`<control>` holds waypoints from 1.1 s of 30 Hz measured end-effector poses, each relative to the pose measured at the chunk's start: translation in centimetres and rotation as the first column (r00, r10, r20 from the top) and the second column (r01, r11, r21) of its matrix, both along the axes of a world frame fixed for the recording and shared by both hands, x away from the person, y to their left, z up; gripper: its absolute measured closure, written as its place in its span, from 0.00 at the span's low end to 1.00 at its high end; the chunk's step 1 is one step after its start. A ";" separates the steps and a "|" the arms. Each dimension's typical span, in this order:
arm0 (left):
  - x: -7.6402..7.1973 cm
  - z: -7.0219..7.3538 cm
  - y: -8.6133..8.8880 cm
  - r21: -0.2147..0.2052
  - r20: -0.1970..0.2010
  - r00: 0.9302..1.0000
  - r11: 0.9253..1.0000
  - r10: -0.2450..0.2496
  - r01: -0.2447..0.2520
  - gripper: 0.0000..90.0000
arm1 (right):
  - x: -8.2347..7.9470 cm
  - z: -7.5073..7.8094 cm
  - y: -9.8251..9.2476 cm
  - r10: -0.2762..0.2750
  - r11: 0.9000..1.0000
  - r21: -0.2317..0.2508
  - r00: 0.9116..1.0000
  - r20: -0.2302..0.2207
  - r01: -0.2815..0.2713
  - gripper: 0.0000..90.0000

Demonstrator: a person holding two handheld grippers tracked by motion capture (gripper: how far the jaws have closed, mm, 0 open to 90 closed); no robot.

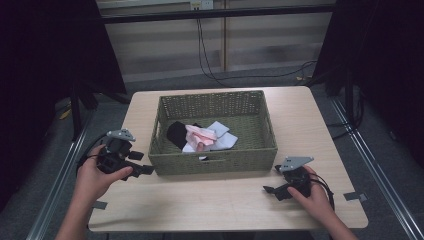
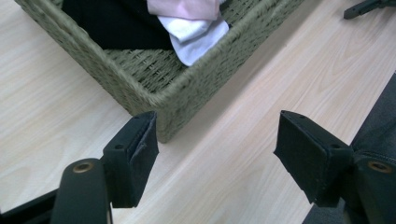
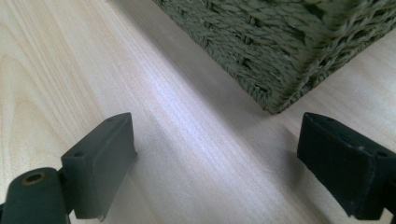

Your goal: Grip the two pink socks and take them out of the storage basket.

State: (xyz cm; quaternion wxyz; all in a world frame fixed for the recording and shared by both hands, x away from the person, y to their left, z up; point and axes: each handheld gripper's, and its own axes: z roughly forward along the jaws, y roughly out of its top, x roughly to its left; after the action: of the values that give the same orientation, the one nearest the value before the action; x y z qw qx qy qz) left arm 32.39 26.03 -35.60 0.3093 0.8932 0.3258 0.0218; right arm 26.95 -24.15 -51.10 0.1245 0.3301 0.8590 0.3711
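Basket [image 2: 154, 84] cut off by top edge in left gripper view; far walls and most of interior out of frame. Black cloth [image 2: 112, 25], pink cloth [image 2: 187, 7] and white cloth [image 2: 196, 35] likewise cropped at top. Right gripper [image 2: 369, 5] reduced to a dark sliver at upper right corner; jaw state unreadable there. In right gripper view, basket [image 3: 280, 42] cropped at top and right, upper weave blurred. In high view, small white item [image 1: 202, 158] at front wall of basket [image 1: 215, 162] too small to identify. Forearms cut off by bottom edge.
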 end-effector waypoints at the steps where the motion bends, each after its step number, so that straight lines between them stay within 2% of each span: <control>1: 0.1 0.4 0.0 0.011 0.002 1.000 1.000 -0.006 0.006 0.33 | 0.0 0.0 0.0 0.002 1.000 -0.002 1.000 0.000 -0.002 0.12; 7: 1.1 2.0 -0.5 0.015 0.004 1.000 1.000 -0.003 0.003 0.33 | 0.0 0.0 0.0 0.000 1.000 0.000 1.000 0.000 0.000 0.12; 9: 1.6 2.3 -0.8 0.026 0.008 1.000 1.000 -0.016 0.016 0.33 | 0.0 0.0 0.0 0.001 1.000 0.001 1.000 0.000 -0.001 0.12; 14: 2.6 2.8 -1.9 0.021 0.000 1.000 1.000 -0.019 0.019 0.33 | 0.0 0.0 0.0 0.003 1.000 -0.001 1.000 0.000 -0.003 0.12; 16: 3.1 3.0 -2.4 0.031 0.003 1.000 0.999 -0.028 0.028 0.33 | 0.0 0.0 0.0 0.001 1.000 0.001 1.000 0.000 -0.001 0.12; 27: 5.6 3.2 -4.5 0.040 -0.020 0.999 0.999 -0.034 0.035 0.34 | 0.0 0.0 0.0 0.001 1.000 0.001 1.000 0.000 -0.001 0.12; 33: 6.9 2.6 -5.6 0.045 -0.044 0.999 0.999 -0.026 0.028 0.34 | 0.0 0.0 0.0 0.000 1.000 0.000 1.000 0.000 0.000 0.12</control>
State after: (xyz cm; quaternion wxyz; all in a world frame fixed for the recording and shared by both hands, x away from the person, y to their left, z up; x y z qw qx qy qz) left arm 39.32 20.43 -33.03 0.2820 0.9046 0.3197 0.0059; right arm 26.95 -24.15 -51.10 0.1243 0.3300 0.8591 0.3710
